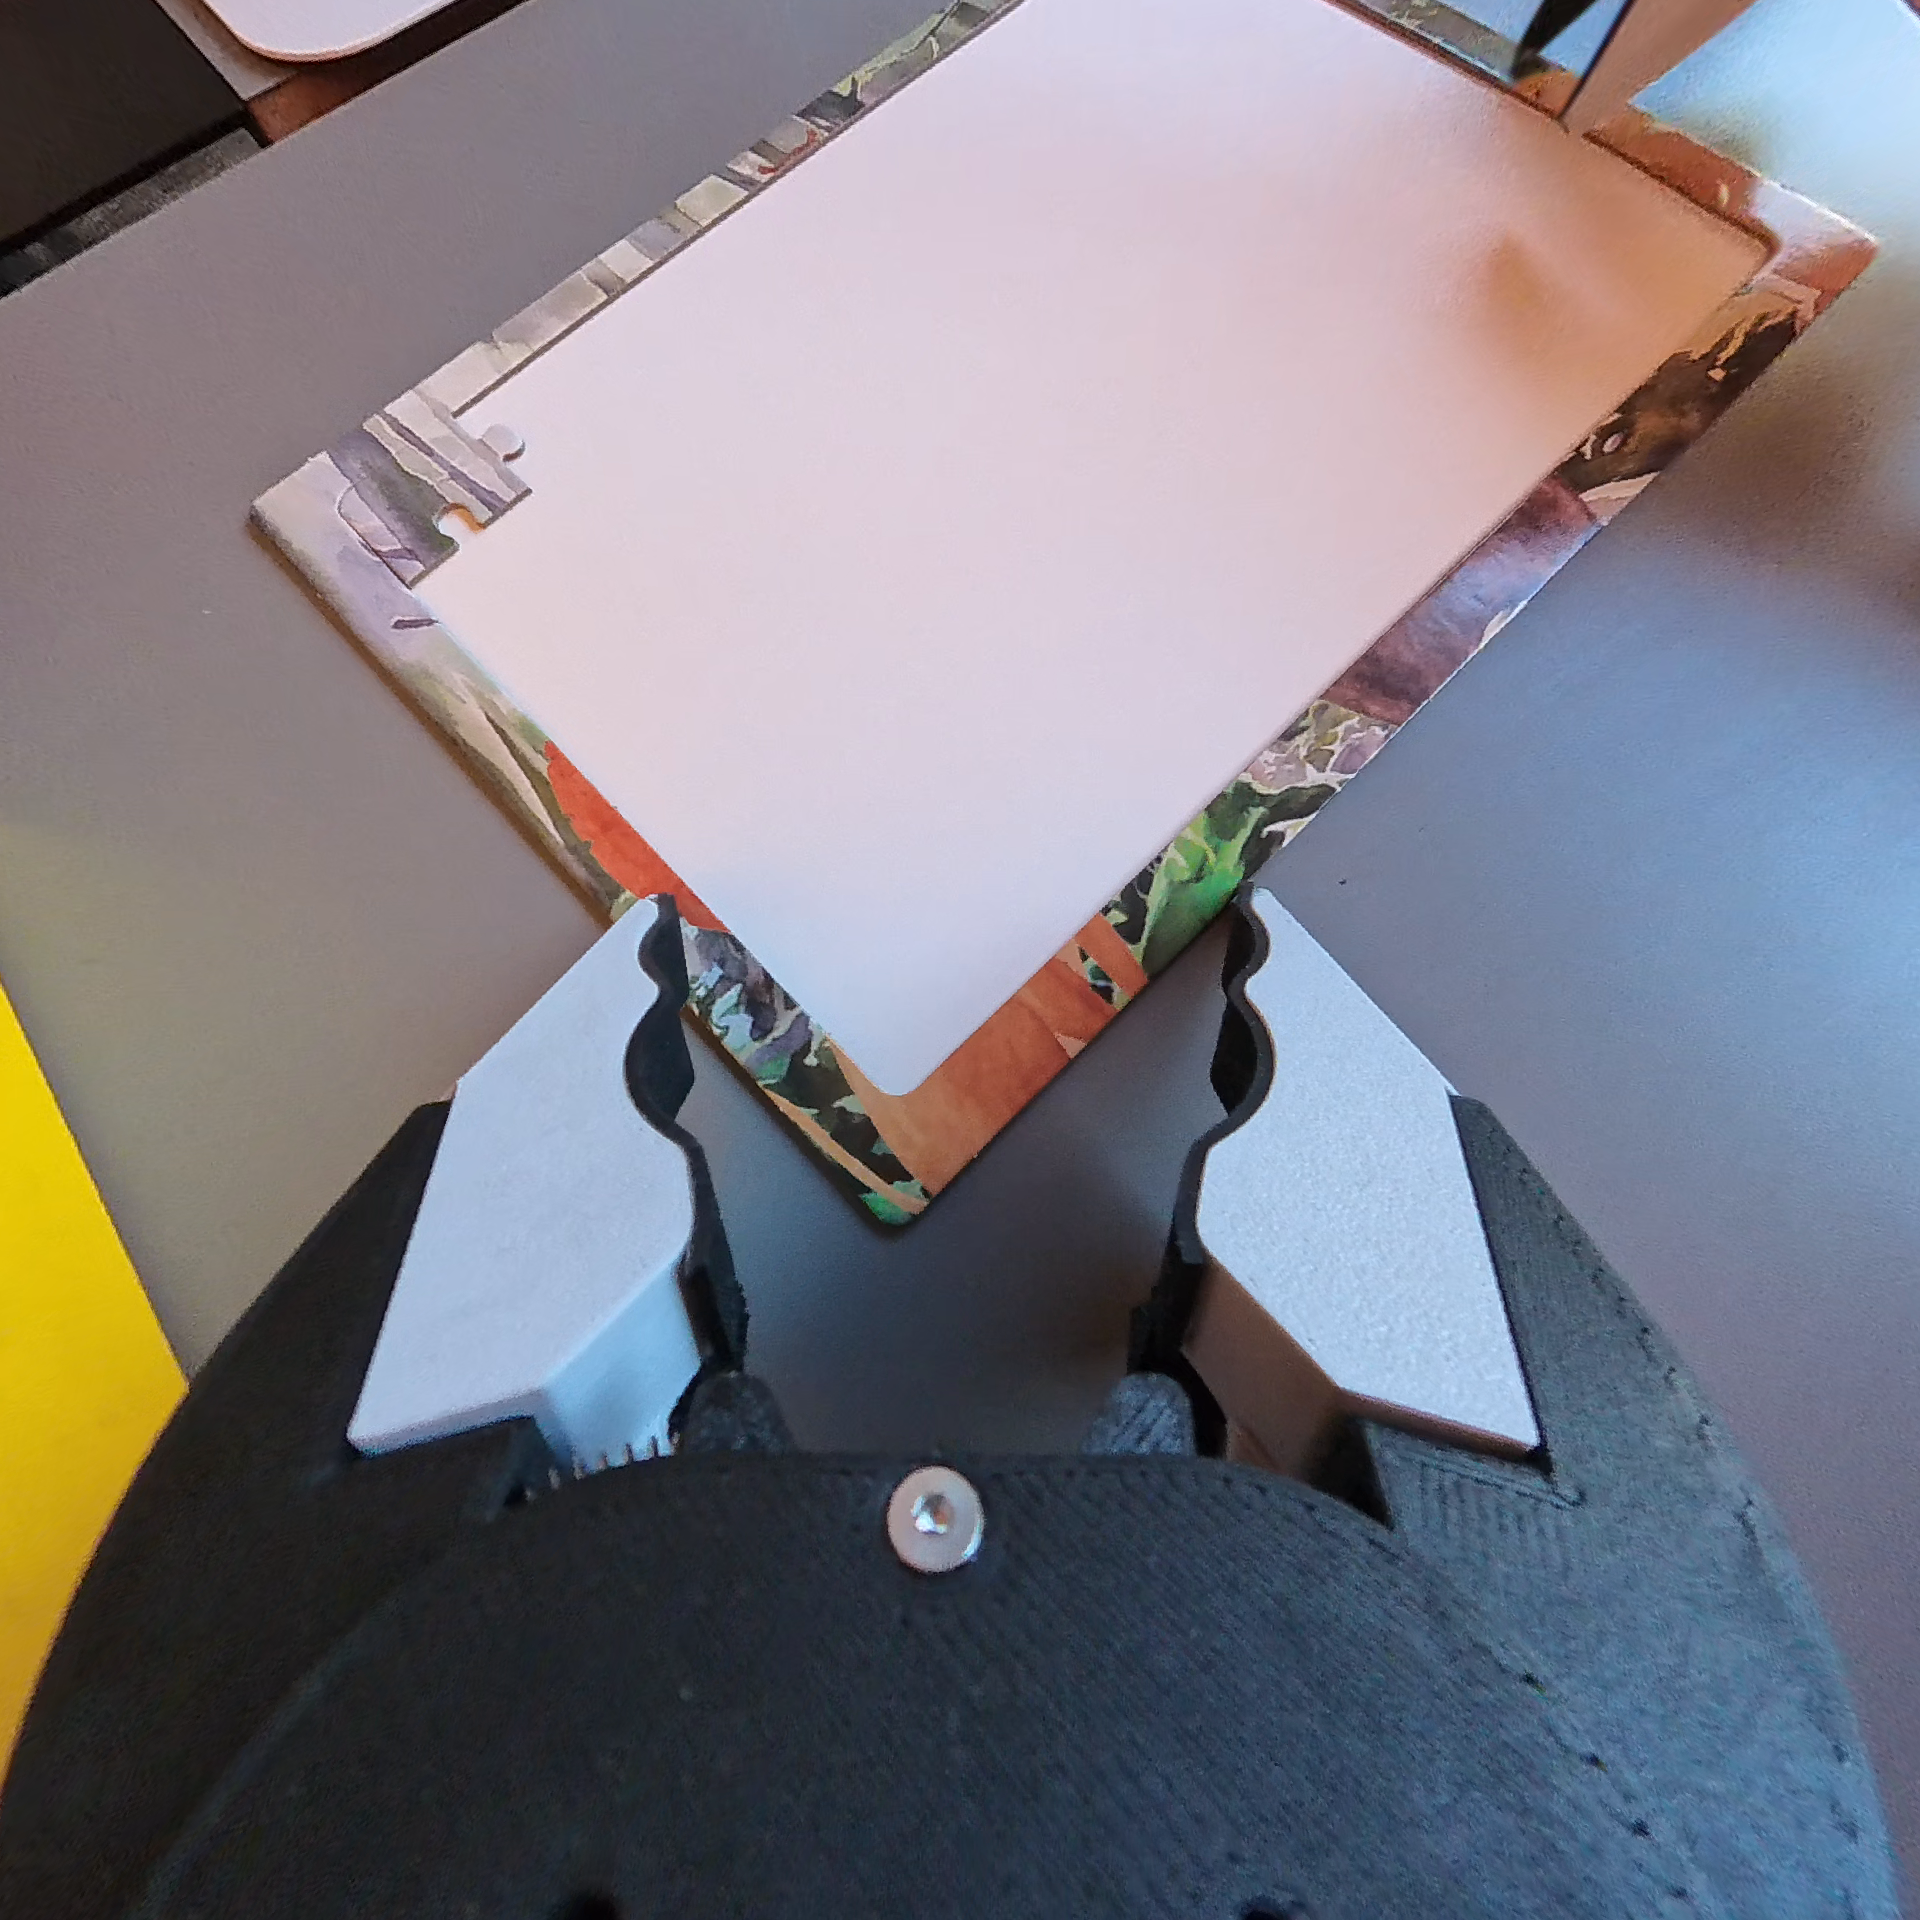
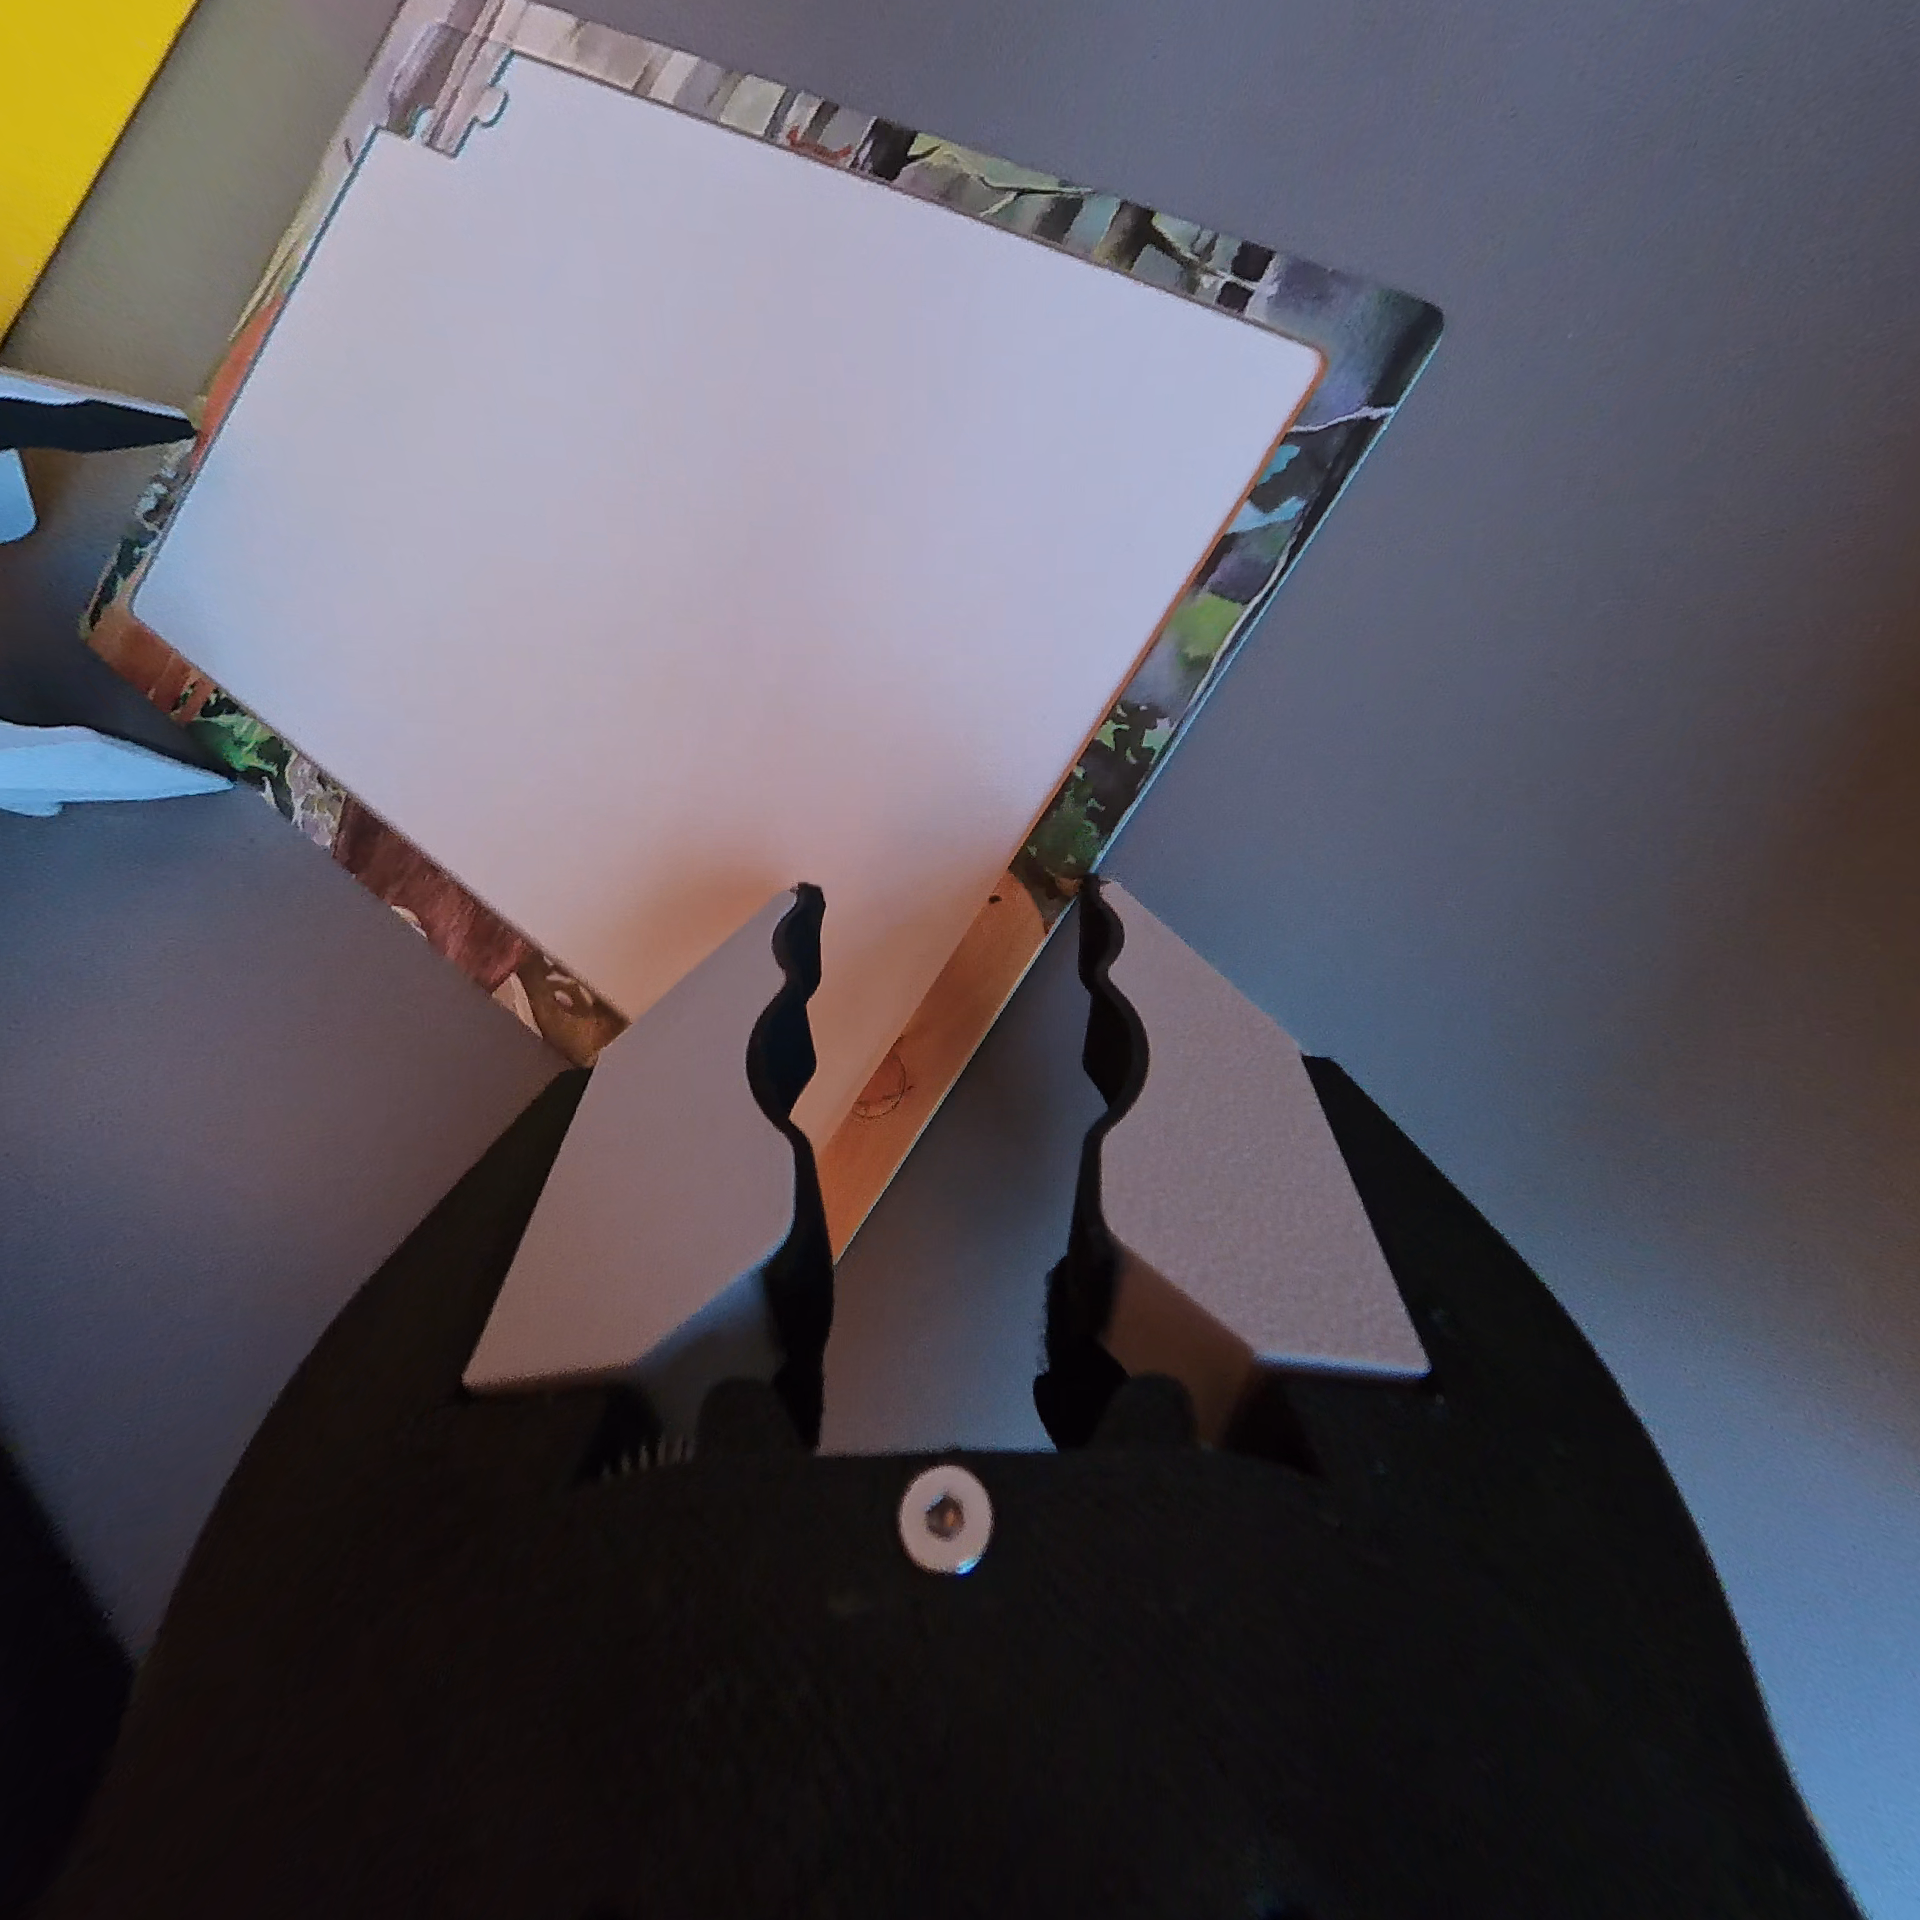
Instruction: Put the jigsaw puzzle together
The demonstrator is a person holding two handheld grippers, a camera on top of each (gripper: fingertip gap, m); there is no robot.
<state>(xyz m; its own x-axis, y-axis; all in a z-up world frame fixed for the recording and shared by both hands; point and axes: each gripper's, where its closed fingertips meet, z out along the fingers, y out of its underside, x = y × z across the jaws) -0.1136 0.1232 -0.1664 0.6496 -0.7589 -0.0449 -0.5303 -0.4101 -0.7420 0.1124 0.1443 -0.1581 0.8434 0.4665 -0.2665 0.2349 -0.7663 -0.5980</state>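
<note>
A puzzle tray [image 1: 1475, 623] with a printed picture frame and a blank white inside lies flat on the grey table. One printed puzzle piece [image 1: 447, 488] sits in its far left corner; it also shows in the right wrist view [image 2: 457, 104]. My left gripper [image 1: 951, 914] is open and empty, with the tray's near corner between its fingers. My right gripper [image 2: 948, 891] is open and empty over another corner of the same tray [image 2: 1340, 416]. The right gripper's tip shows at the top right of the left wrist view [image 1: 1569, 52]. The left gripper's fingers [image 2: 94, 774] show at the left edge of the right wrist view.
A yellow surface [image 1: 62, 1195] borders the grey table [image 1: 1610, 935] on the left; it also shows in the right wrist view [image 2: 62, 135]. A white board with a rounded corner [image 1: 312, 26] lies beyond the table's far left edge.
</note>
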